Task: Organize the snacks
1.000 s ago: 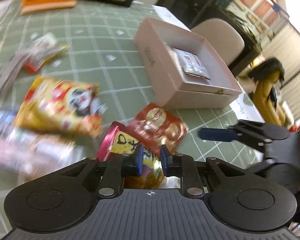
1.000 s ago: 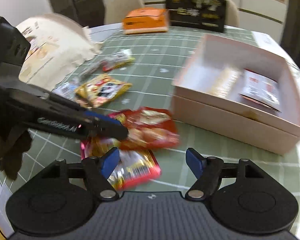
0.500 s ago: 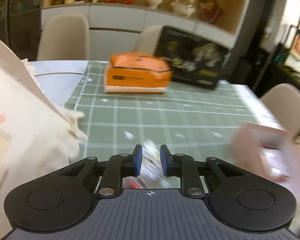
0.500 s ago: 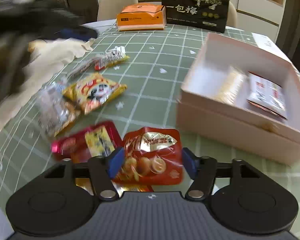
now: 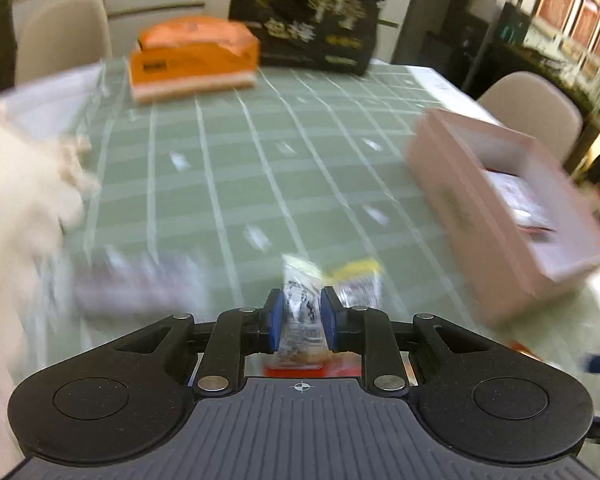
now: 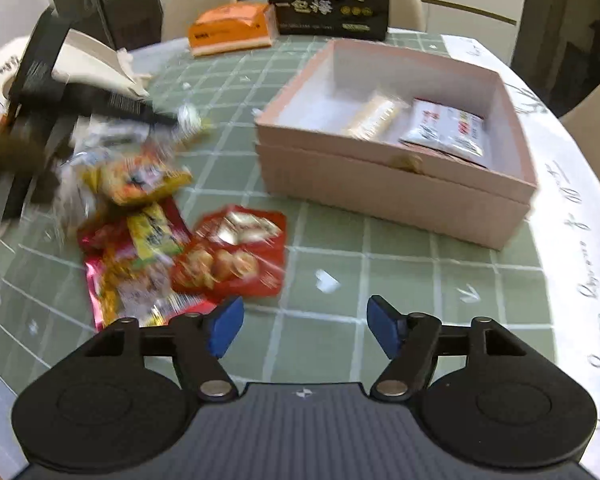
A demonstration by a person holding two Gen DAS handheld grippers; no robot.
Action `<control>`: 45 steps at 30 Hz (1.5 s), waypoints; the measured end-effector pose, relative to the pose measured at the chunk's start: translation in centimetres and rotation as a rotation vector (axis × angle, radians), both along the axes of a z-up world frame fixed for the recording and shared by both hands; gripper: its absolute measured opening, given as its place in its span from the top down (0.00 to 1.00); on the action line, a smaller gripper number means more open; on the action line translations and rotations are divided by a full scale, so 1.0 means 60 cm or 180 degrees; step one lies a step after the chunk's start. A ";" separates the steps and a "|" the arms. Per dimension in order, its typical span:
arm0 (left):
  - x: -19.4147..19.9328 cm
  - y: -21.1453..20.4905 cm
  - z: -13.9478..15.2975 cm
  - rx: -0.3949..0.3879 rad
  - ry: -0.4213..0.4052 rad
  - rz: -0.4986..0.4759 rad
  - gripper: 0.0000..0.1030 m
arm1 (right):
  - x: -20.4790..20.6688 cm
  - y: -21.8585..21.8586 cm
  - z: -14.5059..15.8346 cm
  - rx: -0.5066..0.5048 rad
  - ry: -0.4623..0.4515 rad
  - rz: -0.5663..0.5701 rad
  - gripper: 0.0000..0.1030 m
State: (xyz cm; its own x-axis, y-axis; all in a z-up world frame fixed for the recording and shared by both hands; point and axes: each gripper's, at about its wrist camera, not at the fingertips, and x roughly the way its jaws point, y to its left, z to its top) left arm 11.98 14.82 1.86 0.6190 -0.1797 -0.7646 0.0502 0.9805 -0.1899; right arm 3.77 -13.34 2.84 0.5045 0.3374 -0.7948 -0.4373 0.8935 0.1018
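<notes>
My left gripper is shut on a small clear-and-white snack packet, whose yellow end sticks out to the right. The picture is blurred by motion. The pink box stands open to the right of it. In the right wrist view the same pink box holds a white-and-red packet and a pale bar. My right gripper hovers over bare tablecloth, its jaws opening with nothing between them. A red snack bag and a red-and-yellow bag lie just up-left of it.
An orange box and a black gift box stand at the table's far edge. A cream cloth bag lies at the left. A yellow bag sits among loose packets. Chairs ring the table.
The left view swung from the red bags by the box to the table's far side, where the small packet now sits between its pads. The right jaws narrowed, then widened, drifting right of the red bag.
</notes>
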 end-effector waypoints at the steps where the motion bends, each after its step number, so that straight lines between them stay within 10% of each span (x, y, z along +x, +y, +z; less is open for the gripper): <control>1: -0.019 -0.006 -0.002 -0.0109 0.0022 0.0016 0.76 | 0.002 0.011 0.001 0.0021 -0.0006 0.0028 0.29; 7: -0.102 -0.032 0.002 -0.0403 0.0164 -0.0143 0.76 | 0.025 0.093 -0.014 -0.0043 -0.0013 0.0206 0.23; 15: -0.156 -0.027 0.069 -0.0191 -0.0087 -0.0110 0.75 | 0.021 0.084 -0.022 -0.0489 -0.0087 0.0136 0.23; 26: -0.155 -0.181 0.041 0.0663 0.0116 -0.0995 0.73 | -0.006 -0.030 -0.032 -0.0236 0.0060 -0.0458 0.22; 30: -0.164 -0.181 0.041 0.0344 0.0352 -0.1182 0.70 | -0.021 -0.050 -0.041 -0.0194 -0.0012 -0.0587 0.18; 36: -0.143 -0.149 0.060 0.0551 0.0139 -0.0761 0.71 | -0.031 -0.046 -0.046 -0.0209 -0.0113 -0.0672 0.11; 41: -0.111 -0.181 0.020 0.0716 0.0381 -0.1020 0.71 | -0.035 -0.048 -0.050 -0.0193 -0.0143 -0.0683 0.07; 45: -0.107 -0.183 0.027 0.0327 0.0381 -0.1105 0.71 | -0.037 -0.051 -0.054 -0.0182 -0.0176 -0.0659 0.02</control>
State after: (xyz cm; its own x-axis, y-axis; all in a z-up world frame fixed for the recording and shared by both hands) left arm 5.58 3.82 3.50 0.4399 -0.2817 -0.8527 0.3660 0.9233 -0.1162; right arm 1.54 -16.38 -0.40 0.6016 0.1772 -0.7789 -0.2474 0.9685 0.0293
